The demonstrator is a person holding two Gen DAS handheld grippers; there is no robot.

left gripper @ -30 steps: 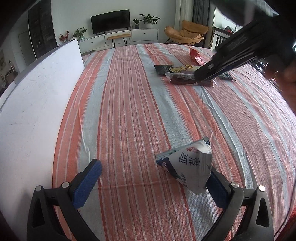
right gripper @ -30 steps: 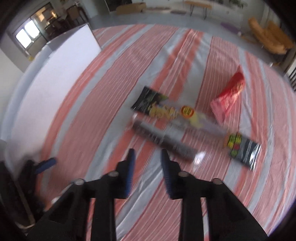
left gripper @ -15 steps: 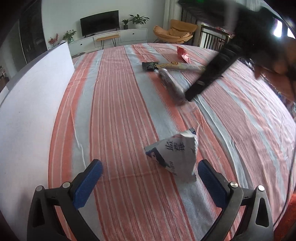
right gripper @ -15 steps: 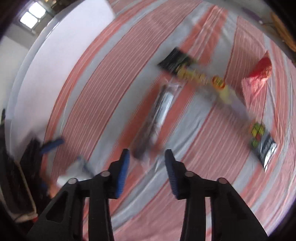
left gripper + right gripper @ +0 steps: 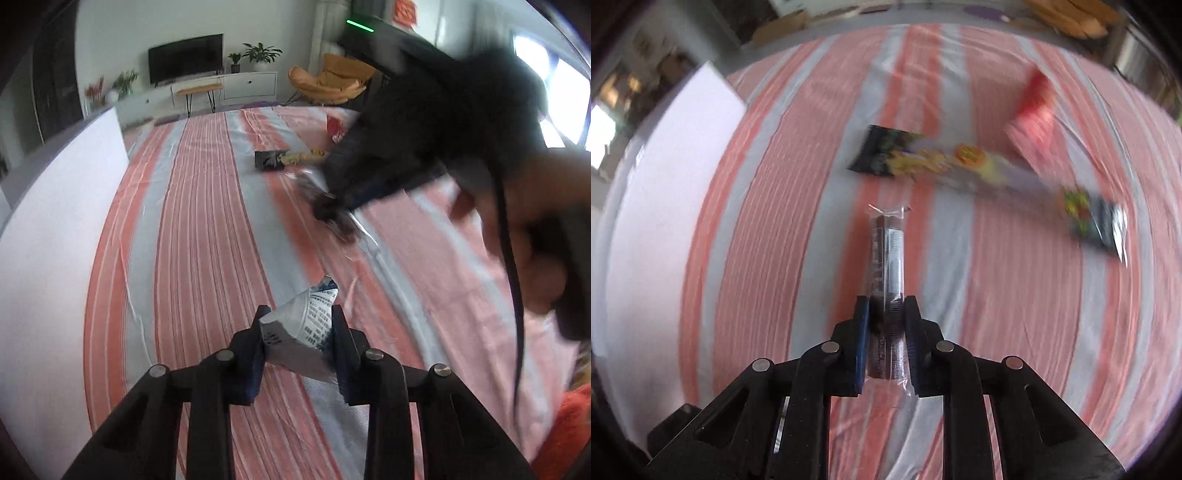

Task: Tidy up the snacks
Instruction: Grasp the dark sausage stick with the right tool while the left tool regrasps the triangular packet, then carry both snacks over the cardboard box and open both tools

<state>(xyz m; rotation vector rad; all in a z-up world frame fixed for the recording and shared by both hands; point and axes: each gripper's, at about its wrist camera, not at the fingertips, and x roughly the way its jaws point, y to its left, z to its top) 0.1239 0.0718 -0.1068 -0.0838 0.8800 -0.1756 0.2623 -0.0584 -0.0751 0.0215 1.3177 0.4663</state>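
Observation:
My left gripper [image 5: 298, 317] is shut on a white and blue snack packet [image 5: 303, 325] with printed text, low over the striped cloth. My right gripper [image 5: 885, 306] is shut on a long dark snack tube in clear wrap [image 5: 887, 251] that points away along the fingers. In the left wrist view the right gripper [image 5: 332, 205] is blurred, with the dark tube [image 5: 343, 225] under it. A long black and yellow snack pack [image 5: 960, 166] and a red snack bag [image 5: 1032, 118] lie farther off on the cloth.
A white board [image 5: 48, 236] stands along the left side of the table, also in the right wrist view [image 5: 650, 221]. The striped orange and grey tablecloth [image 5: 207, 240] covers the table. A hand [image 5: 535, 229] holds the right gripper at the right.
My left gripper has closed on the white and blue packet. My right gripper has closed on the dark tube, which has turned to point along its fingers.

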